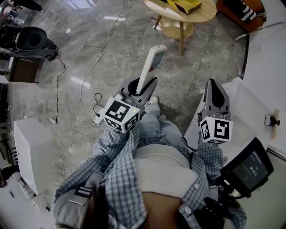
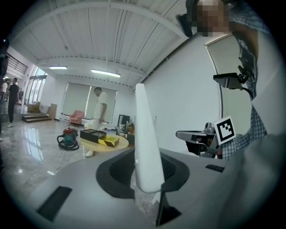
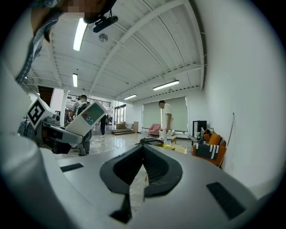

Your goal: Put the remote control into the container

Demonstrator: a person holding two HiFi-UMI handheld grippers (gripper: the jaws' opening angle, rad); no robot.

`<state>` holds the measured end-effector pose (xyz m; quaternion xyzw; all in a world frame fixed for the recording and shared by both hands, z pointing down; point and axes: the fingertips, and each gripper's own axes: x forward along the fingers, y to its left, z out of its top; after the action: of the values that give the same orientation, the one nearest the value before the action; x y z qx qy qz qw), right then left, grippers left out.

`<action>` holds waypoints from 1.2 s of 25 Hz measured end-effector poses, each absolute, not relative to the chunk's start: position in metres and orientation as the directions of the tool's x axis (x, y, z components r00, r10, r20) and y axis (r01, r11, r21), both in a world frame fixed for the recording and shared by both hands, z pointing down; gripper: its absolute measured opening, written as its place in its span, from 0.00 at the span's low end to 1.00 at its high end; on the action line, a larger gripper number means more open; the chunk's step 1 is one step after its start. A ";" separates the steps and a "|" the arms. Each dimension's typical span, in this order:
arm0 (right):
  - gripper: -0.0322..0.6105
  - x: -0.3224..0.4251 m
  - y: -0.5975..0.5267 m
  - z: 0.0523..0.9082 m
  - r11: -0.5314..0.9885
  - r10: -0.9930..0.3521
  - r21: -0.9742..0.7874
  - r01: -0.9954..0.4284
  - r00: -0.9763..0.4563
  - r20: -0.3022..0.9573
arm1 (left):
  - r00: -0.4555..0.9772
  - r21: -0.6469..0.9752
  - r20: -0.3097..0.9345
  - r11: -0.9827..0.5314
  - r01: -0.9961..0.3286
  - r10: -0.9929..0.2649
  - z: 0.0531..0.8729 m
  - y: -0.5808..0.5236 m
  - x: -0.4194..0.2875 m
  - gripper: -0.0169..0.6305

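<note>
The left gripper (image 1: 145, 87) has its jaws partly closed on the lower end of the remote control (image 1: 151, 65). The pads press on both of its narrow sides, and the white body stands up beyond the jaw tips, tilted a little to the right. It is carried in the air over the grey marble floor (image 1: 89, 40), ahead of the person's knees and touching nothing but the jaws. From the right gripper view its face shows a small screen and a red button. The right gripper (image 1: 214, 89) is held beside it, well apart, with its jaws pressed together and nothing between them. A white box (image 1: 29, 150) stands on the floor at the person's left. Further off, near the floor's far edge, a round wooden table (image 1: 203, 15) carries a yellow box (image 1: 185, 5).
</note>
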<state>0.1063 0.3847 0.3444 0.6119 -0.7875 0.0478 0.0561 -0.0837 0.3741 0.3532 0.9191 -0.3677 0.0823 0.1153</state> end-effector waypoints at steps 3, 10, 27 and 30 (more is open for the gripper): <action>0.06 0.102 0.371 0.343 0.244 -0.959 0.006 -0.970 -0.240 0.151 | 0.719 0.159 0.226 -0.704 -0.692 -0.657 0.352 0.357 -0.087 0.17; 0.06 0.094 0.355 0.333 0.231 -0.964 0.011 -0.973 -0.227 0.141 | 0.743 0.135 0.210 -0.734 -0.665 -0.635 0.338 0.338 -0.086 0.17; 0.06 0.059 0.261 0.323 0.191 -0.974 0.058 -0.980 -0.181 0.139 | 0.771 0.173 0.202 -0.753 -0.635 -0.604 0.346 0.243 -0.120 0.17; 0.06 0.056 0.253 0.323 0.178 -0.977 0.065 -0.982 -0.168 0.135 | 0.778 0.193 0.207 -0.755 -0.626 -0.593 0.352 0.234 -0.124 0.17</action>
<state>0.0557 0.2532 0.3227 0.6409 -0.7639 0.0184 0.0729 -0.1238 0.2343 0.3517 0.9344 -0.3262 0.0666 0.1265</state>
